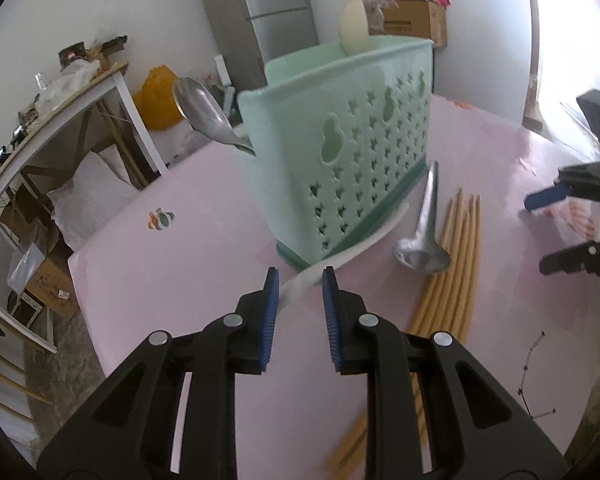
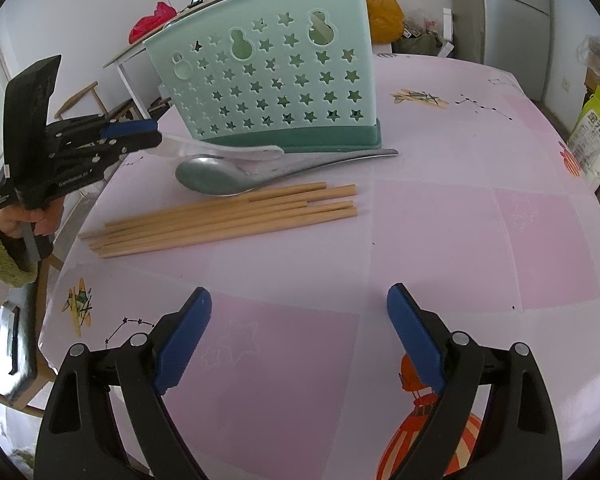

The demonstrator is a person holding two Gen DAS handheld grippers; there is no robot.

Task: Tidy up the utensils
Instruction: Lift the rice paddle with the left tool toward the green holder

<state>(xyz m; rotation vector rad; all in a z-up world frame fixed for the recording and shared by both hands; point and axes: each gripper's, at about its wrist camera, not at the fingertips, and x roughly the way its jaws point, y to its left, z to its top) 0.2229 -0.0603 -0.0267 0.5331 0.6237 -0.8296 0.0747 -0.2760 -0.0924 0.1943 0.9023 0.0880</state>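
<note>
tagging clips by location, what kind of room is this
Most likely a lived-in home, a dining or kitchen corner. A pink patterned tablecloth bears a green utensil holder, a metal spoon and wooden chopsticks; a tall fridge and cardboard boxes stand behind.

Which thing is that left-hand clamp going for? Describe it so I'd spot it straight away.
Find the mint-green utensil holder on the pink table. Along its base lies a white plastic spoon, its handle between the left gripper fingers. Unlike the metal spoon and wooden chopsticks beside it, it is white.
</note>
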